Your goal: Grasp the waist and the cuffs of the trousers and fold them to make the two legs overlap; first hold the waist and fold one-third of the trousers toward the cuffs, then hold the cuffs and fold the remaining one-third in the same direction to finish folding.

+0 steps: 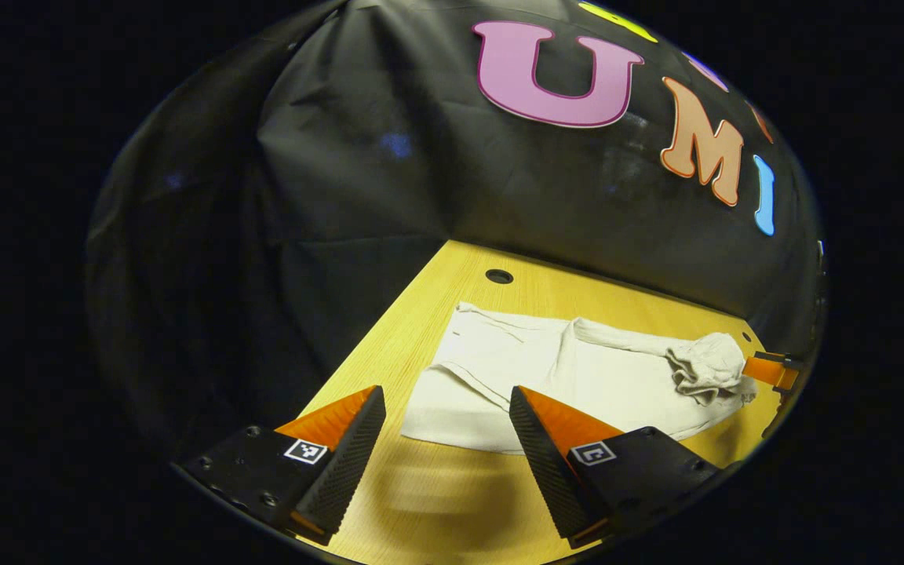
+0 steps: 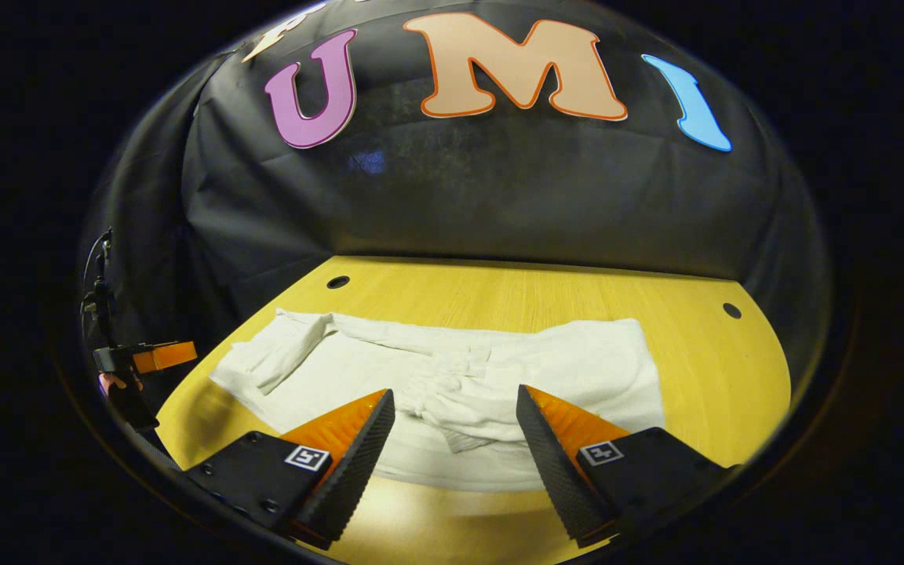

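Your left gripper (image 1: 446, 408) and right gripper (image 2: 456, 412) both hang spread apart and grasping nothing above the near edge of the wooden table (image 2: 499, 294), where the white trousers (image 2: 452, 377) lie stretched along its middle, rumpled at one end.

Left gripper (image 1: 447, 428) and right gripper (image 2: 456, 431) gape, empty.

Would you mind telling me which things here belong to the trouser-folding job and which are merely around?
Belongs to the job:
- white cloth trousers, lying spread on the table
- left gripper, open, above the table's near edge
- right gripper, open, over the trousers' near edge

Merely around:
- yellow wooden table
- round holes in the tabletop
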Tool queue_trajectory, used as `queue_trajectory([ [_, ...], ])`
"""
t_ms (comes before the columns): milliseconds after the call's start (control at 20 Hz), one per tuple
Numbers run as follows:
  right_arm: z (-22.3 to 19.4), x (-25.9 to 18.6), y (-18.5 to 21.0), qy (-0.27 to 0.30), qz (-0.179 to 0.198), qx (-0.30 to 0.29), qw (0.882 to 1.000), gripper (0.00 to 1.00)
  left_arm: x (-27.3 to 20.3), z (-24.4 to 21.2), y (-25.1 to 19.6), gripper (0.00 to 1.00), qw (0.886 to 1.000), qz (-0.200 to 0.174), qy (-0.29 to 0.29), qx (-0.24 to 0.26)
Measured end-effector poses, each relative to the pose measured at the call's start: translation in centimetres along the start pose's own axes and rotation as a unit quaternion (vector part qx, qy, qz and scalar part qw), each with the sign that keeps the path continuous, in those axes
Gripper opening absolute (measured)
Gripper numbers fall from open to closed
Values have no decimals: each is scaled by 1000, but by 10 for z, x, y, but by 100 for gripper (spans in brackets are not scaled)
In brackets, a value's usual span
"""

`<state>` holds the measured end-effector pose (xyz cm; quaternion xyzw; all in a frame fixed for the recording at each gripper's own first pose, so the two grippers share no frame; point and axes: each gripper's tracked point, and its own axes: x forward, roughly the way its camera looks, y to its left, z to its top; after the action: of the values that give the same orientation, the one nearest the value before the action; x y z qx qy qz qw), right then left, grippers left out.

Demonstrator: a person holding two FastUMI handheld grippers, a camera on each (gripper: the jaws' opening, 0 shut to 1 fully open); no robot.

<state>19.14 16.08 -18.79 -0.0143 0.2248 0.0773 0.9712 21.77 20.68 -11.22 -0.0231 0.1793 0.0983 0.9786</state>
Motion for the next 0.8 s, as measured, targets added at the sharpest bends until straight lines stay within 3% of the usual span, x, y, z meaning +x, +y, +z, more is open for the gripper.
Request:
queue_trajectory([
  [200,-5,-12,-19,7,-28,-13,1000,95,22,-23,7,96,1000,4,26,-3],
  [350,-13,-22,-38,13,-56,-5,998,98,37,-41,14,96,999,14,50,-11],
  [800,-24,-47,-84,16,-114,28,993,98,49,-54,17,96,996,27,70,38],
])
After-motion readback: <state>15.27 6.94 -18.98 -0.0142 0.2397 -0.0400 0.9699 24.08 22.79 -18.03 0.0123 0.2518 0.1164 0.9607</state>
